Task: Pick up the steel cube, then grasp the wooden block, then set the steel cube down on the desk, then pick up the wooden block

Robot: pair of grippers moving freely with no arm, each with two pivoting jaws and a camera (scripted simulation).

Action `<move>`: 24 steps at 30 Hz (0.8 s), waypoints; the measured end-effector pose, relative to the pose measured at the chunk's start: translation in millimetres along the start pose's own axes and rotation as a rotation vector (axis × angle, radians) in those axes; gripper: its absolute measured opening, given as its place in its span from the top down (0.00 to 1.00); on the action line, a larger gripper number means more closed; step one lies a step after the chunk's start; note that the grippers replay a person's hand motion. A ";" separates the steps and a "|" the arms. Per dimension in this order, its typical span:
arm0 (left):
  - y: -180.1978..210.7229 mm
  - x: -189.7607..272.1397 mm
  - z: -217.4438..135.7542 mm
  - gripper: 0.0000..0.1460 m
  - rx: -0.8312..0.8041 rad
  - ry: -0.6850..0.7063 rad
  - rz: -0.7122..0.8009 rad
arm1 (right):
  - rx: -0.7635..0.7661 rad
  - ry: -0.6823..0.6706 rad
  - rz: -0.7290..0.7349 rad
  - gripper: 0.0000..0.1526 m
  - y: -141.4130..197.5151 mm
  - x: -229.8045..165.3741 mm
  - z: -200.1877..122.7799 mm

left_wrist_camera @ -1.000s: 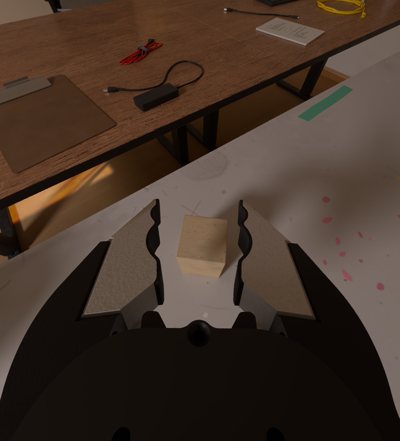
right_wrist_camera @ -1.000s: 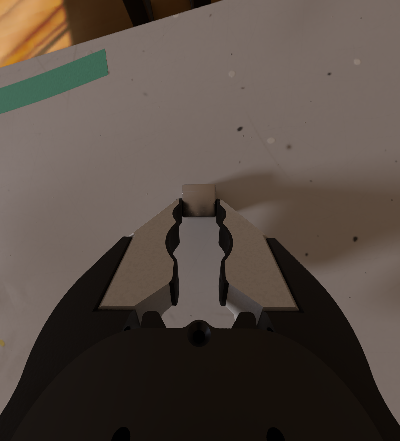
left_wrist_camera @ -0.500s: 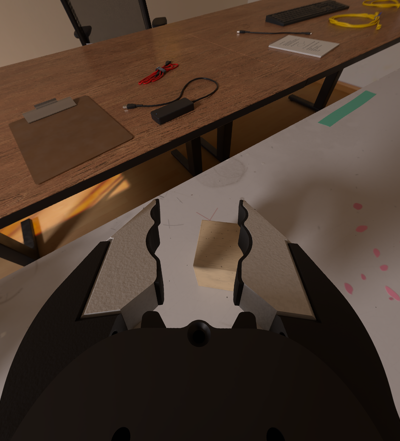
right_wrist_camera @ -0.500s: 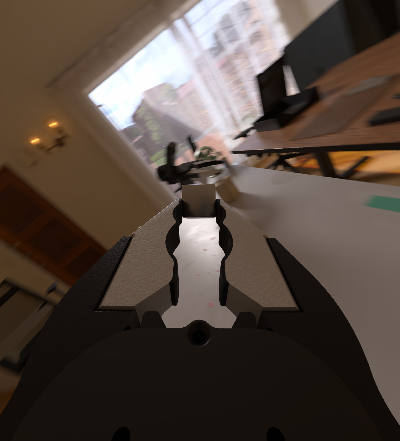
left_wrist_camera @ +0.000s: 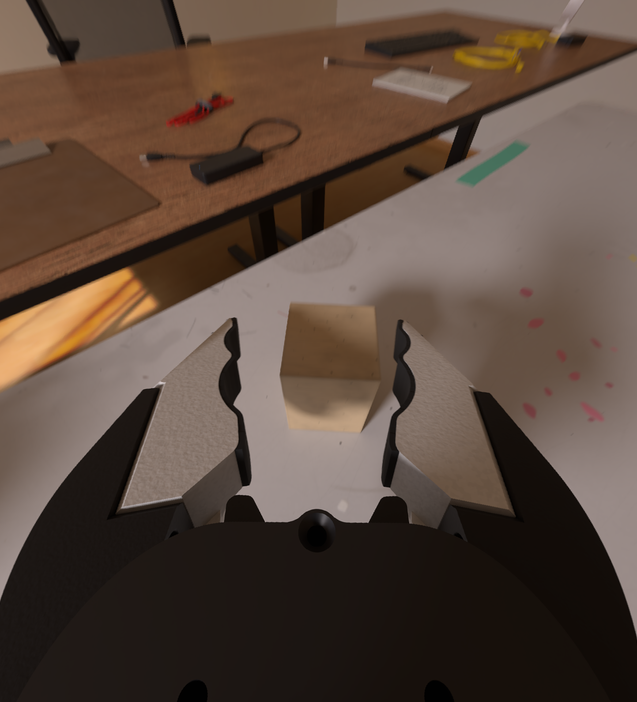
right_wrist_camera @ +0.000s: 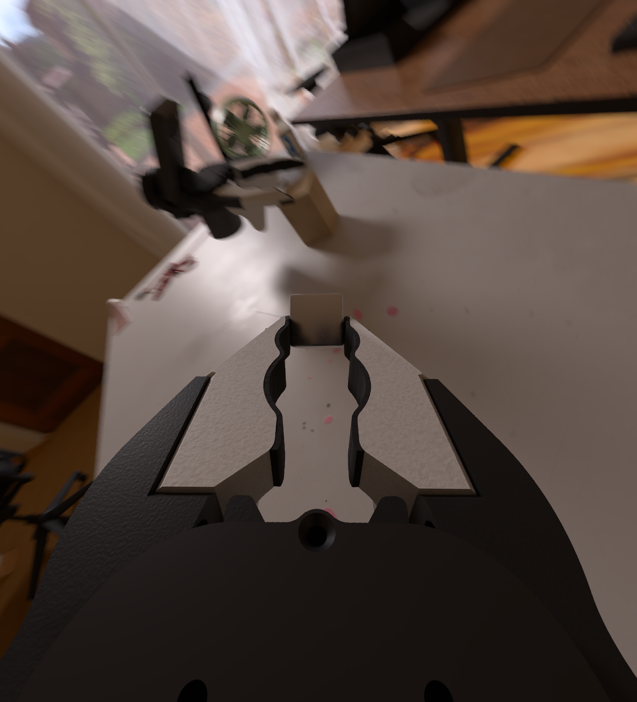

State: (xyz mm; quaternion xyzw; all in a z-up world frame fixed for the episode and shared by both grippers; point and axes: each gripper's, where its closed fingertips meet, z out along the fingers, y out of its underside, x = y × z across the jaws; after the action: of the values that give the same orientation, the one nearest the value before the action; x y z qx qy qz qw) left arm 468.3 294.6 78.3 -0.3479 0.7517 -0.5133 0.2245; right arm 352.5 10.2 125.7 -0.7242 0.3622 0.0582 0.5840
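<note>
Motion blur smears the far left gripper [right_wrist_camera: 271, 190] and window [right_wrist_camera: 157, 57]; the clipboard [left_wrist_camera: 43, 197] runs off-frame.

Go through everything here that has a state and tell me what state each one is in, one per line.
left tool: open, jaws either side of the block, not touching it
right tool: shut on the steel cube
steel cube: gripped at the fingertips, above the desk
wooden block: upright on the white desk, ungrasped

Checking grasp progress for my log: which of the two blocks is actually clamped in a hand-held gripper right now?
The steel cube, pinched at the right hand-held gripper fingertips. The wooden block sits on the desk, untouched between the open left hand-held gripper fingers.
</note>
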 end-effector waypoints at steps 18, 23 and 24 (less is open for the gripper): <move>23.6 7.0 7.9 0.61 -0.097 0.020 0.081 | -0.343 0.271 -0.283 0.82 102.6 -20.0 80.9; 22.4 6.3 7.4 0.61 -0.088 0.013 0.088 | -0.392 0.326 -0.260 0.82 109.2 -8.9 81.3; 22.4 5.6 7.6 0.61 -0.089 0.005 0.092 | -0.404 0.333 -0.256 0.82 110.6 -7.3 81.6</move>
State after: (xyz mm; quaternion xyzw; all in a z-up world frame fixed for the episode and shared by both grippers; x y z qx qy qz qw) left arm 463.4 290.9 54.8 -0.3214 0.7895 -0.4694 0.2304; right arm 309.3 79.9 15.2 -0.8653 0.3396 -0.0648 0.3630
